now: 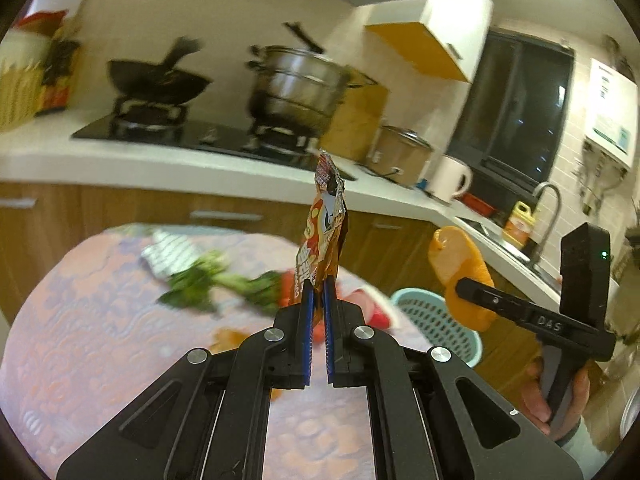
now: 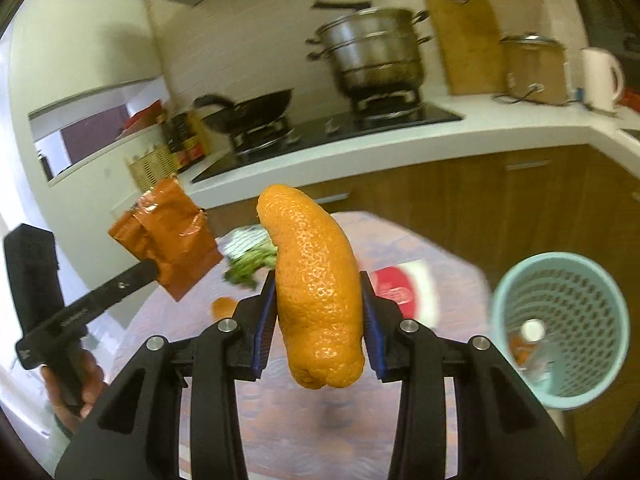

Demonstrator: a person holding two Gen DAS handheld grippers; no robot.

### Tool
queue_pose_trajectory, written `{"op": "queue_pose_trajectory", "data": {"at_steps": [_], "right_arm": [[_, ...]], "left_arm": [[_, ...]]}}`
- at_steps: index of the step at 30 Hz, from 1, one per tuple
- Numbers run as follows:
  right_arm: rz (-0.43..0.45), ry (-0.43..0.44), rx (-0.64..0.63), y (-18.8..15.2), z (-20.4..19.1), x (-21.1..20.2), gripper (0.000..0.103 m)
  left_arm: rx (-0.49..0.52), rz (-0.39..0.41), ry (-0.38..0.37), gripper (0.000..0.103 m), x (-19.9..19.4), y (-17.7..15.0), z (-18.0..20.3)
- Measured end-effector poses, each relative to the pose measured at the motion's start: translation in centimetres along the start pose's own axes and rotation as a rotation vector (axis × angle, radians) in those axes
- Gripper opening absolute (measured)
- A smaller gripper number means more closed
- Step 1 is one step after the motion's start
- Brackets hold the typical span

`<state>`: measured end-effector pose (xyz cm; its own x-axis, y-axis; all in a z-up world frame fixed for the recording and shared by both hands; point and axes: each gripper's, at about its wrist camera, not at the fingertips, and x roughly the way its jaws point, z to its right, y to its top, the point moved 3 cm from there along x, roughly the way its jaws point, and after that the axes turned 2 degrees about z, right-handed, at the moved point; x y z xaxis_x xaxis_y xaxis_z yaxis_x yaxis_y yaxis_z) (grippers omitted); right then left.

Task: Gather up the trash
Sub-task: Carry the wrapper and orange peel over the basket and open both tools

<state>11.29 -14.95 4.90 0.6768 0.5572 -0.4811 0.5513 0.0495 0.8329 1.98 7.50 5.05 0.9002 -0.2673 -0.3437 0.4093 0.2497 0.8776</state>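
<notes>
While aloft left of the trash basket (image 2: 560,328): left hand-held gripper (image 1: 316,292) pinched on snack wrapper (image 1: 326,224); right hand-held gripper (image 2: 320,292) clamping orange peel (image 2: 318,292). Best carried directly above basket rim before releasing.
</notes>
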Motion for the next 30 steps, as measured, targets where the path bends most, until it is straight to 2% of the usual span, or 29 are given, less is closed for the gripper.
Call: {"op": "queue_pose_trajectory", "data": {"at_steps": [7,12,18,24,30], "right_arm": [[0.064,-0.111,0.032,1.1,5.3,-3.6,0.035],[0.073,-0.186,0.096,1.1,10.2,-5.0,0.035],[0.073,-0.285,0.180,0.4,16.2,-5.7,0.035],[0.033,-0.390,0.294,-1.7,22.5,-4.7,0.035],[-0.052,-0.473,0.441,-4.8,28.4,-2.6,0.036]], "left_arm": [[0.077,-0.052,-0.072,0.003,4.4,0.8,6.4],[0.110,-0.139,-0.177,0.003,9.4,0.9,11.5],[0.161,-0.227,-0.245,0.003,15.1,-0.3,16.4],[0.183,-0.345,-0.286,0.003,20.8,-3.4,20.0],[0.176,-0.427,-0.279,0.003,25.5,-6.2,21.6]]}}
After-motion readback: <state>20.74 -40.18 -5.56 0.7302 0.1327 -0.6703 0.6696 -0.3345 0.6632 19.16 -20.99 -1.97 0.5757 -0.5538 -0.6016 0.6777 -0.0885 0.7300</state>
